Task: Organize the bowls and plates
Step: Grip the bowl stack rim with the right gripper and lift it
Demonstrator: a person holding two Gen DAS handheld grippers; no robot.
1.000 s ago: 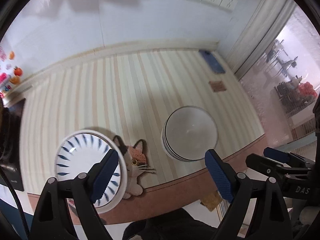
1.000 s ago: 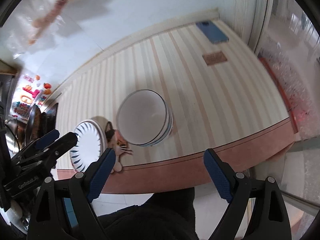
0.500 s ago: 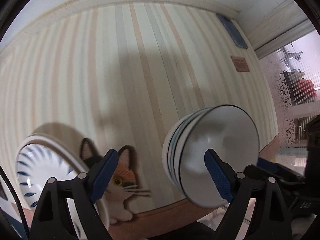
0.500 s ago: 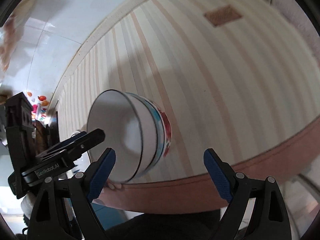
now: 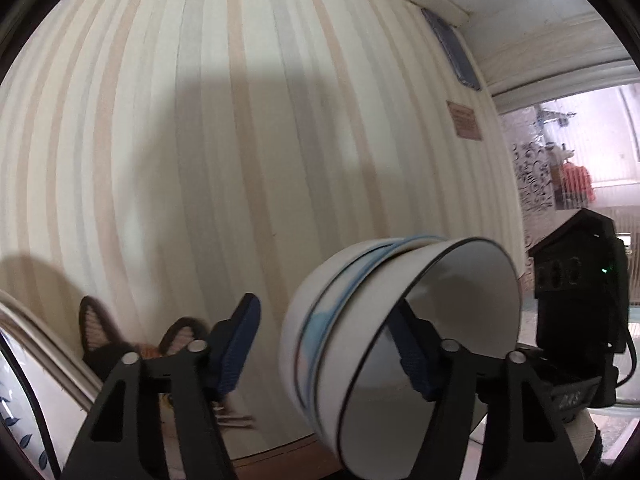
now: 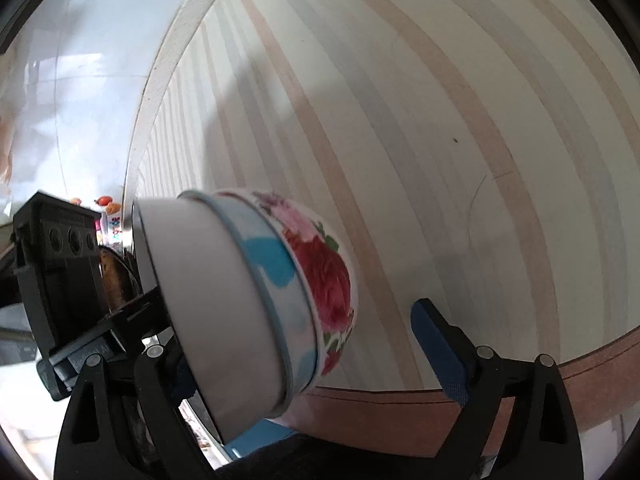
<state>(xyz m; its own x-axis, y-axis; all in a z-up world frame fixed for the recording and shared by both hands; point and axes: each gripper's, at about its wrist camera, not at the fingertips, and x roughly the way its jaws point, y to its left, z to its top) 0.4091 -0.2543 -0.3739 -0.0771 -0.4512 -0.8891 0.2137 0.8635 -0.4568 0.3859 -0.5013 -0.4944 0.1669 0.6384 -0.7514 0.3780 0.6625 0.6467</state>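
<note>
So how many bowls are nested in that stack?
3 visible: the plain white bowl innermost, the blue-patterned bowl in the middle, and the rose-patterned bowl outermost. More may be hidden inside.

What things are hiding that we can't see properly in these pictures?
- Cat mat, left view: face covered by the left claw.
- Striped plate, left view: cut off by the picture's edge.
- Bowls, right view: insides face away; one right claw finger is hidden behind them.

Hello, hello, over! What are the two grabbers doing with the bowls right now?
Left gripper open, straddling the rim of the stacked bowls. Right gripper open, around the stack's side. Cat mat and plate just left.
</note>
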